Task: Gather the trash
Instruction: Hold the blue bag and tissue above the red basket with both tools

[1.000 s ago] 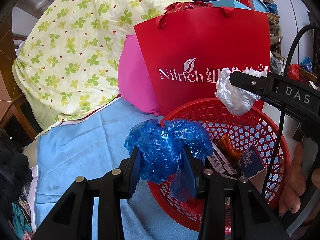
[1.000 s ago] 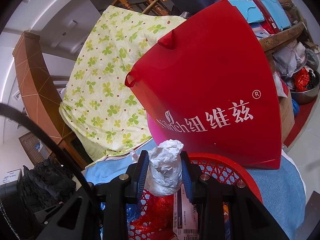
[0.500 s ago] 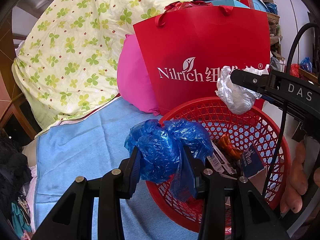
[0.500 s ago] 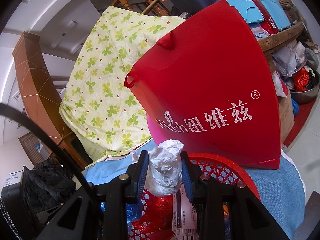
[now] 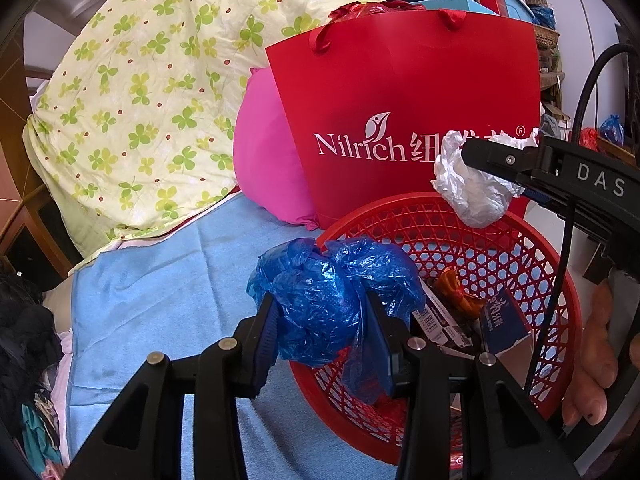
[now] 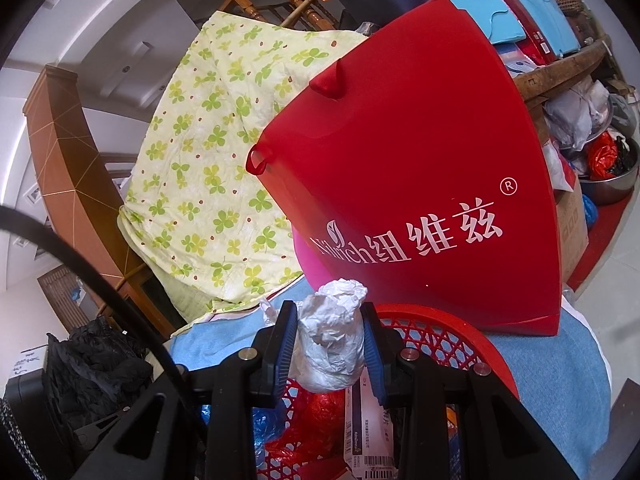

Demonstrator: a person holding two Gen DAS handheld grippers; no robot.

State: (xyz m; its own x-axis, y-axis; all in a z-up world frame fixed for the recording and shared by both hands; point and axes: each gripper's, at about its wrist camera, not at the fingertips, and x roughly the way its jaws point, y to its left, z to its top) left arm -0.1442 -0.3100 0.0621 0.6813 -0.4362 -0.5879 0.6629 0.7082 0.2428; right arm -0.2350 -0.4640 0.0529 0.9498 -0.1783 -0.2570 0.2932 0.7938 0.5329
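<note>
A crumpled blue plastic bag (image 5: pixel 324 300) is pinched in my left gripper (image 5: pixel 322 320), shut on it above the near left rim of a red mesh basket (image 5: pixel 560 308). My right gripper (image 6: pixel 330 344) is shut on a wad of crumpled white plastic (image 6: pixel 332 340); the left wrist view shows that white plastic (image 5: pixel 468 188) hanging over the basket's far rim. The red basket (image 6: pixel 460 340) holds cartons, a barcoded box (image 5: pixel 436 320) and orange wrapping (image 5: pixel 456 292). A hand (image 5: pixel 592 364) grips the right tool at the right edge.
A red Nilrich paper bag (image 5: pixel 400 120) stands upright just behind the basket, beside a pink cushion (image 5: pixel 268 176). A clover-print quilt (image 5: pixel 152 112) is piled at the back left. Light blue cloth (image 5: pixel 160 300) covers the surface. Dark clothes (image 6: pixel 92 368) and clutter lie around.
</note>
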